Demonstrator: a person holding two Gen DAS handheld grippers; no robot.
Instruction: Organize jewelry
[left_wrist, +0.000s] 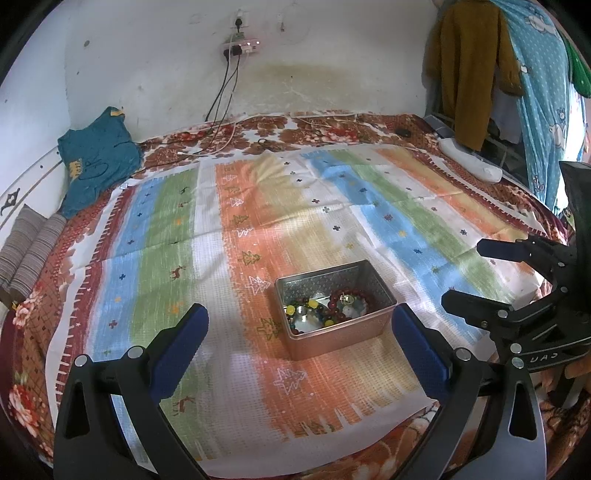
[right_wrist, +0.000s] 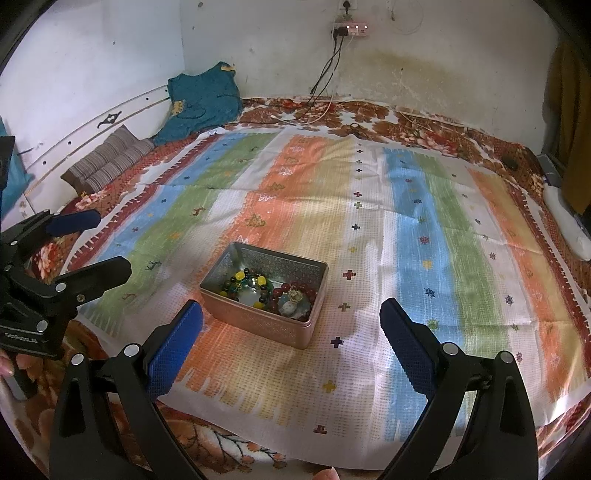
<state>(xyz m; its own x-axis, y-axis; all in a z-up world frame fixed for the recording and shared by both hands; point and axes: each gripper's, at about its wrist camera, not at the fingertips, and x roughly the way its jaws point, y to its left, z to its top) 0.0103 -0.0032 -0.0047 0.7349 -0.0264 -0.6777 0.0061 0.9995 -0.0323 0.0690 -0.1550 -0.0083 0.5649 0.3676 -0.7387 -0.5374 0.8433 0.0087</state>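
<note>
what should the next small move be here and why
Probably ease the right gripper forward and down toward the dark red bead bracelet in the metal tin. Both grippers hang open and empty short of the tin, with the left gripper equally far back. All the jewelry sits tangled in the tin, and the bracelet lies on top at the right end, nearest that gripper.

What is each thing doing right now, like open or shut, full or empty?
Left tool: open, holding nothing.
Right tool: open, holding nothing.
Metal tin: lid off, upright on the striped cloth.
Bead bracelets: lying inside the tin.
Power strip: plugged in, lights on.
</note>
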